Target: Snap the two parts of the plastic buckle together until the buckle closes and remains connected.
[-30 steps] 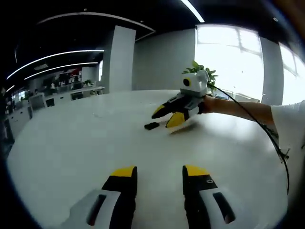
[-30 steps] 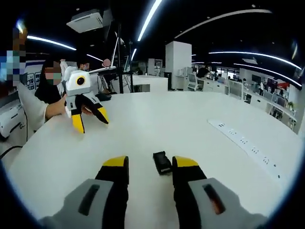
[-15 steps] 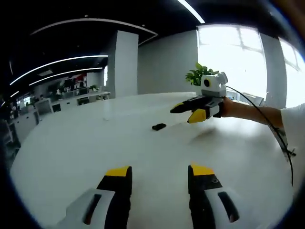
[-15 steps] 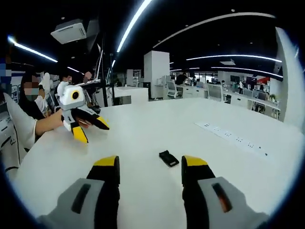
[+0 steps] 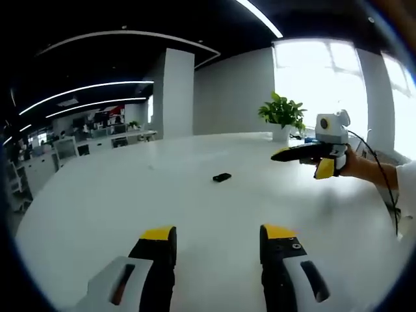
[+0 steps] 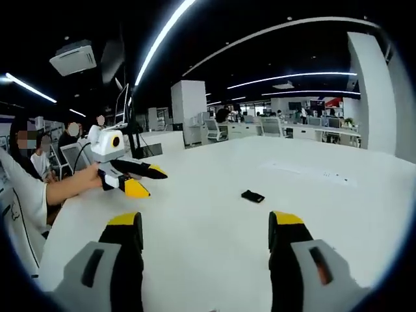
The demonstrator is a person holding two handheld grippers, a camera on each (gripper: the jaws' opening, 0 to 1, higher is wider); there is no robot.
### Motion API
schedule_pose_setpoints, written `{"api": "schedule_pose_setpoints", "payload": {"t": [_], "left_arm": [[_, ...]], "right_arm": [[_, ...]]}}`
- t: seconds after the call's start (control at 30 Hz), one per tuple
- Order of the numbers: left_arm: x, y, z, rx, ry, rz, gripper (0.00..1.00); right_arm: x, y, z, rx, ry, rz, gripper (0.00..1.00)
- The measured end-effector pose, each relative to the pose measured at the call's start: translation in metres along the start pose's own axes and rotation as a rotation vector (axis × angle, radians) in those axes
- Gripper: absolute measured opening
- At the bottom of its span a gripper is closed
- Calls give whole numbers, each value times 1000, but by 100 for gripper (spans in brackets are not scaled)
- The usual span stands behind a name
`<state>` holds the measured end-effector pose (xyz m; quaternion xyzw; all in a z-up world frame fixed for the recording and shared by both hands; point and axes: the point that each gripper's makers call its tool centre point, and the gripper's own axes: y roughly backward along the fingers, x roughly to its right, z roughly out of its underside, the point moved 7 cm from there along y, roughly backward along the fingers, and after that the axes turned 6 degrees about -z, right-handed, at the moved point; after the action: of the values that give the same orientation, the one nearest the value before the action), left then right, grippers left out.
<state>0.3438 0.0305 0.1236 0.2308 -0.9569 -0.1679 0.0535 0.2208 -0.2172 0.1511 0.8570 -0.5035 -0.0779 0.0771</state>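
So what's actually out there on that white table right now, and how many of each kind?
Black plastic buckle: 1, lying on the white table, seen as a single small piece; I cannot tell whether it is snapped shut.
Handheld grippers: 2, the left gripper and the right gripper, both open and holding nothing.
Potted plant: 1, at the table's far edge.
Total: 4.
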Motion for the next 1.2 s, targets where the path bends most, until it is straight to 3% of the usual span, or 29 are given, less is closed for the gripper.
{"api": "schedule_pose_setpoints", "payload": {"t": [0.2, 0.3, 0.47, 0.53, 0.7, 0.83, 1.07, 1.2], "left_arm": [[-6, 4, -6, 28, 26, -28, 58], [-9, 6, -5, 28, 101, -28, 61], [-4, 20, -16, 42, 142, -29, 66], [0, 27, -20, 26, 139, -45, 65], [17, 49, -32, 53, 91, -75, 73], [27, 64, -34, 18, 8, -110, 78], [49, 89, -27, 13, 3, -116, 85], [56, 99, -20, 18, 11, -114, 85]], "right_arm": [[-5, 27, -6, 50, -30, 73, 91], [-8, 41, -7, -13, -3, 120, 99], [-11, 62, -15, -7, 42, 178, 100], [-13, 69, -16, 8, 23, 200, 100], [-19, 87, -17, 9, -2, 222, 97], [-30, 97, -18, 0, 20, 220, 94], [-49, 118, -19, -15, 51, 269, 98], [-59, 129, -20, 16, 58, 304, 99]]}}
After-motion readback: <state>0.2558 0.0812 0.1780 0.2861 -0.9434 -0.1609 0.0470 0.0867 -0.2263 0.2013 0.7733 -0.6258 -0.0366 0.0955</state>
